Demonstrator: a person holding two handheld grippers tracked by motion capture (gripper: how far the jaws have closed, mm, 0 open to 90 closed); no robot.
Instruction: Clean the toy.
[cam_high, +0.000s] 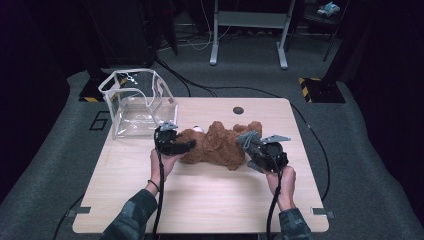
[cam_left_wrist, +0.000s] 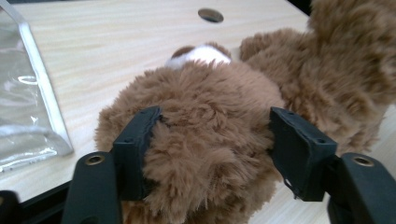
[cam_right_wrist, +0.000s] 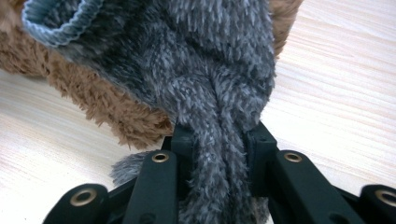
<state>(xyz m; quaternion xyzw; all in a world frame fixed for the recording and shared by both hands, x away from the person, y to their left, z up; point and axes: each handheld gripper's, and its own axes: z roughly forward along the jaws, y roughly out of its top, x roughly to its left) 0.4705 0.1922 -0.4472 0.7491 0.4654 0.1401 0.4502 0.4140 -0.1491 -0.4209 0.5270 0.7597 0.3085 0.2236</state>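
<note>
While the left gripper (cam_left_wrist: 212, 154) clamped the fluffy brown teddy bear (cam_high: 220, 142) steady at centre frame, the right gripper (cam_right_wrist: 219, 140) pinched its grey knitted garment (cam_right_wrist: 205, 70), apparently for dressing.

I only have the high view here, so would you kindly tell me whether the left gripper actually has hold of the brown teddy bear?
Observer: Yes. In the left gripper view, the left gripper has its jaws pressed into the fur on either side of a rounded part of the teddy bear.
Operator: Thank you. What is the right one holding?
Observer: The right gripper is clamped on a fold of grey knitted garment, bunched between its jaws.
Operator: Is that garment on the bear?
Observer: It lies against the brown fur, and a ribbed cuff hangs open beside it; whether it is worn, I cannot tell.
</note>
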